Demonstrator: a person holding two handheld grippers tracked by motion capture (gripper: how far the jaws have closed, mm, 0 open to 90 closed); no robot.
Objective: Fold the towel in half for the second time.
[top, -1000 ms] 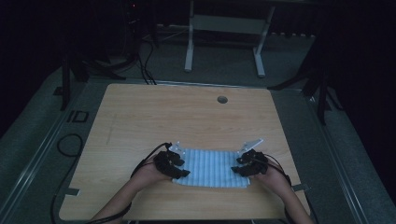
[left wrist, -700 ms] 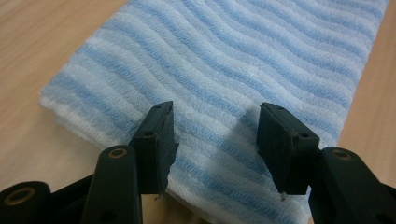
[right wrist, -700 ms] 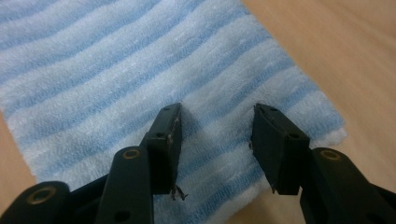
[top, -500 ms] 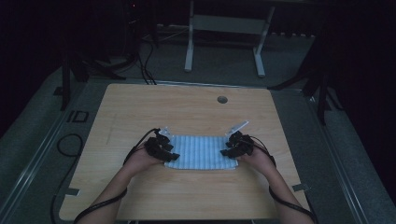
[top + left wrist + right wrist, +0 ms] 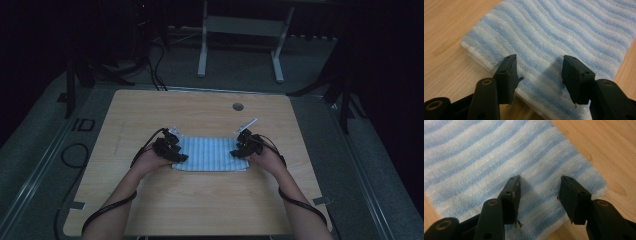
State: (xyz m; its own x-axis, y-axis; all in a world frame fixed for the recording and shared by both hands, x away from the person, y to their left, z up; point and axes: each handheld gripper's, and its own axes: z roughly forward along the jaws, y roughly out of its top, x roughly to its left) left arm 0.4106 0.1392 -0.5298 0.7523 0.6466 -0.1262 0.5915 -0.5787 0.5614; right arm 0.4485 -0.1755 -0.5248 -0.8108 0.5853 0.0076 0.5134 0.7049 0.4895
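**Towel lay flat between two open grippers**

Towel (image 5: 210,154) with blue and white stripes was folded and lay flat on the wooden table (image 5: 200,210), a bit nearer to the person's side than to the far edge. The table was the biggest thing there, pale brown, with a small round hole (image 5: 238,106) near its far side. Around it the floor was grey and the room was very dark. A white frame with two legs (image 5: 240,30) stood on the floor past the table.

The person's arms came in from the near edge, one on each side of the towel. The left gripper (image 5: 537,72) was at the towel's left end, and the right gripper (image 5: 539,191) was at its right end.

In the left gripper view, the two black jaws stood apart with a wide gap. The striped cloth showed between them (it was under the jaws, not pinched). The folded edge of the towel was just beside the left jaw.

In the right gripper view, the jaws stood apart too, over the towel's corner. Nothing was squeezed between them. A black cable (image 5: 107,215) ran back along the left arm.
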